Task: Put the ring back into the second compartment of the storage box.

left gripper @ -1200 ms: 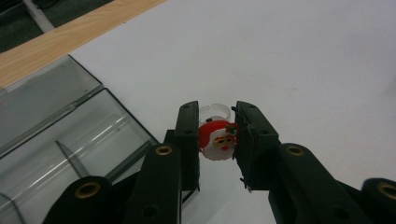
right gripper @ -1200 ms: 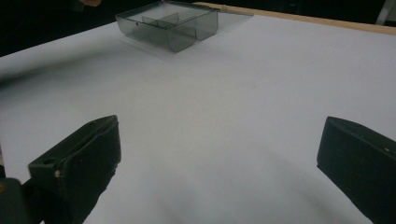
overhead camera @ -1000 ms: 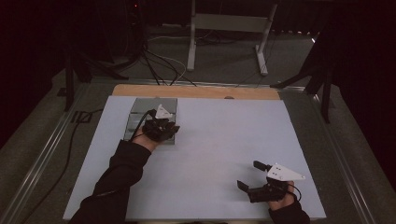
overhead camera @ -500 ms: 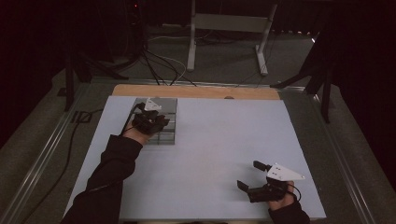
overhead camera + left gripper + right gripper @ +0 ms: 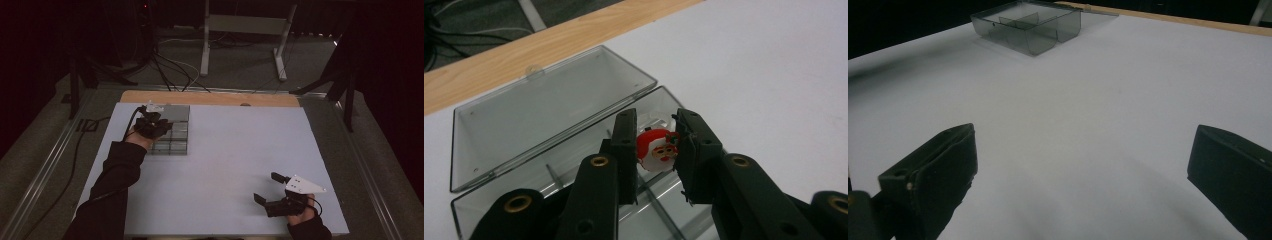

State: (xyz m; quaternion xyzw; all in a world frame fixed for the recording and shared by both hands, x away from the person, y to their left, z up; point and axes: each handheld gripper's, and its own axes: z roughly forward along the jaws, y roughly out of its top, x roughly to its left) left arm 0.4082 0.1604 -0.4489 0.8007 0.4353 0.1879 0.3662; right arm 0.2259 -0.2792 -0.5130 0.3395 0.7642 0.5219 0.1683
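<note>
A clear smoke-grey compartment box (image 5: 176,142) lies open at the far left of the white table, its lid (image 5: 549,110) folded flat toward the wooden edge. My left gripper (image 5: 152,122) hovers over the box. In the left gripper view its jaws (image 5: 656,117) are shut on a small red-and-white Santa figure (image 5: 657,150), held above the box's dividers. My right gripper (image 5: 267,187) rests near the front right of the table, open wide with nothing between its jaws (image 5: 1083,160). From there the box (image 5: 1028,25) shows far off.
The white table top (image 5: 230,150) has a wooden strip (image 5: 210,98) along its far edge. A black cable (image 5: 75,160) trails off the left side. Metal stand legs (image 5: 240,45) and more cables stand on the floor beyond the table.
My left hand has moved left and farther away, from the near right part of the box to its far left side. The right gripper has stayed put.
</note>
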